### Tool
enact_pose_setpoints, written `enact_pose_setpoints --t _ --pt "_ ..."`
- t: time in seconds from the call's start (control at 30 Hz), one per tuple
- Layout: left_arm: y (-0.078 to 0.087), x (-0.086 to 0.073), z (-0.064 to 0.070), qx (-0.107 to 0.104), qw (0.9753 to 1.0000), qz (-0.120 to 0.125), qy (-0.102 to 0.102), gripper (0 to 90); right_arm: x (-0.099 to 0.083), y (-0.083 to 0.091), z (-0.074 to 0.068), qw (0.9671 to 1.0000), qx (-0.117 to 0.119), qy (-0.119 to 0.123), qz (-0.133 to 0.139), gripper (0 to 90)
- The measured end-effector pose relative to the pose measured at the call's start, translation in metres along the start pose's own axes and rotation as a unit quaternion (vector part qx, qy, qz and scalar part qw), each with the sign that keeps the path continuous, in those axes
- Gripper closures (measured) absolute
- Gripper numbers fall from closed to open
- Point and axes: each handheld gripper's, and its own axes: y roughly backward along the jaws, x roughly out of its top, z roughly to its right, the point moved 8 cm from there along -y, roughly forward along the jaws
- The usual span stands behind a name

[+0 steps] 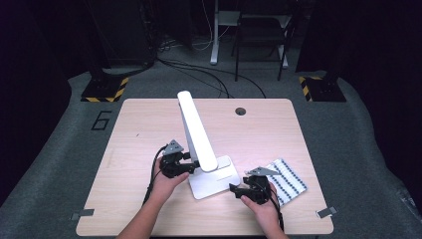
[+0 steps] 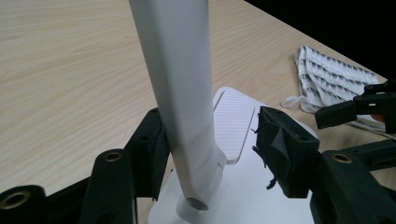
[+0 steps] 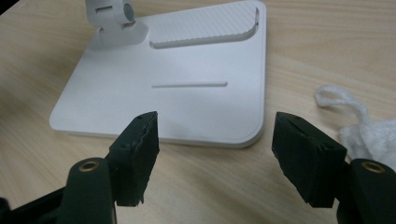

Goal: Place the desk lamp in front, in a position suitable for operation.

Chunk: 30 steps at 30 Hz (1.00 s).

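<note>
A white desk lamp stands near the middle of the table, its long arm [image 1: 197,132] leaning toward the far side from a flat square base [image 1: 222,182]. My left gripper [image 1: 190,167] is open, its jaws on either side of the lamp arm [image 2: 180,84] just above the hinge [image 2: 198,203]. The left pad is close against the arm and the other pad stands apart. My right gripper [image 1: 237,189] is open, just off the base's near right edge. In the right gripper view the base [image 3: 187,98] lies ahead of the open right gripper [image 3: 215,154].
A folded black-and-white patterned cloth [image 1: 288,180] lies right of the base, beside my right hand; its white loop [image 3: 343,100] is near my right jaw. The wooden table [image 1: 144,129] has a cable hole [image 1: 241,111] at the back. Stands and cables sit on the floor beyond.
</note>
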Motion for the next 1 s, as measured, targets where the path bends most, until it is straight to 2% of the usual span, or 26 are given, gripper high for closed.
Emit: enact_pose_setpoints --t 0.07,0.1,0.13,0.2,0.23,0.27,0.3,0.33,0.37,0.43,0.47,0.53,0.57,0.7,0.8,0.83,0.9,0.93,0.97,1.0 --pt "0.002 0.0 -0.004 0.004 0.9994 -0.008 -0.034 45.7 -0.004 0.0 -0.002 1.0 0.005 0.001 -0.005 31.3" --pt "0.002 -0.001 0.001 -0.004 0.9999 -0.008 -0.008 45.7 -0.005 0.0 -0.002 0.9999 0.005 0.01 -0.005 31.4" --pt "0.003 -0.002 0.002 0.001 0.9999 -0.006 -0.01 45.7 -0.006 0.0 -0.003 0.9999 0.006 0.01 -0.006 31.4" --pt "0.005 -0.003 0.003 -0.002 0.9999 -0.007 -0.015 45.7 -0.008 -0.002 -0.005 0.9999 0.008 0.004 -0.007 31.4" --pt "0.006 -0.003 0.001 0.0 0.9994 -0.007 -0.034 45.7 -0.008 -0.002 -0.005 0.9999 0.008 0.007 -0.008 31.4" --pt "0.007 -0.006 0.007 -0.004 1.0 -0.001 -0.005 45.8 -0.008 -0.003 -0.005 0.9999 0.009 0.014 -0.005 31.3" --pt "0.007 -0.006 0.008 -0.005 1.0 0.001 -0.003 46.1 -0.008 -0.004 -0.007 0.9999 0.012 0.01 -0.007 31.2" --pt "0.009 -0.008 0.009 -0.009 0.9999 0.0 -0.011 46.2 -0.008 -0.004 -0.007 0.9998 0.013 0.014 -0.007 31.2" --pt "0.01 -0.009 0.01 -0.009 0.9999 0.002 -0.007 46.3 -0.008 -0.005 -0.009 0.9998 0.013 0.012 -0.007 31.0" --pt "0.012 -0.011 0.013 -0.015 0.9998 -0.005 -0.014 46.3 -0.007 -0.007 -0.011 0.9998 0.014 0.008 -0.009 30.9" --pt "0.013 -0.011 0.014 -0.016 0.9997 -0.003 -0.019 46.3 -0.006 -0.007 -0.01 0.9997 0.016 0.015 -0.007 30.9" --pt "0.015 -0.012 0.016 -0.021 0.9995 -0.01 -0.021 46.3 -0.005 -0.008 -0.013 0.9998 0.019 0.005 -0.007 30.9" --pt "0.015 -0.012 0.018 -0.019 0.9997 -0.006 -0.016 46.3 -0.004 -0.009 -0.013 0.9997 0.021 0.008 -0.006 30.9" --pt "0.021 -0.011 0.021 -0.028 0.9992 -0.002 -0.028 46.4 -0.002 -0.012 -0.014 0.9998 0.019 -0.001 -0.004 30.4" --pt "0.024 -0.013 0.024 -0.032 0.9991 0.003 -0.028 47.5 -0.001 -0.013 -0.015 0.9997 0.022 0.001 -0.005 30.4" --pt "0.026 -0.013 0.025 -0.033 0.9991 0.005 -0.025 47.7 -0.002 -0.013 -0.016 0.9997 0.022 -0.007 -0.009 30.4" --pt "0.028 -0.014 0.027 -0.037 0.999 0.005 -0.025 47.7 -0.001 -0.015 -0.017 0.9997 0.024 -0.002 -0.006 30.4" --pt "0.029 -0.014 0.027 -0.036 0.9987 0.005 -0.036 47.7 -0.001 -0.016 -0.019 0.9996 0.028 0.002 -0.008 30.4" --pt "0.029 -0.014 0.028 -0.036 0.9989 0.008 -0.028 47.8 0.0 -0.017 -0.02 0.9996 0.028 0.002 -0.007 29.4" --pt "0.03 -0.014 0.029 -0.037 0.9988 0.008 -0.03 47.8 0.001 -0.018 -0.021 0.9997 0.024 0.007 -0.005 29.1"
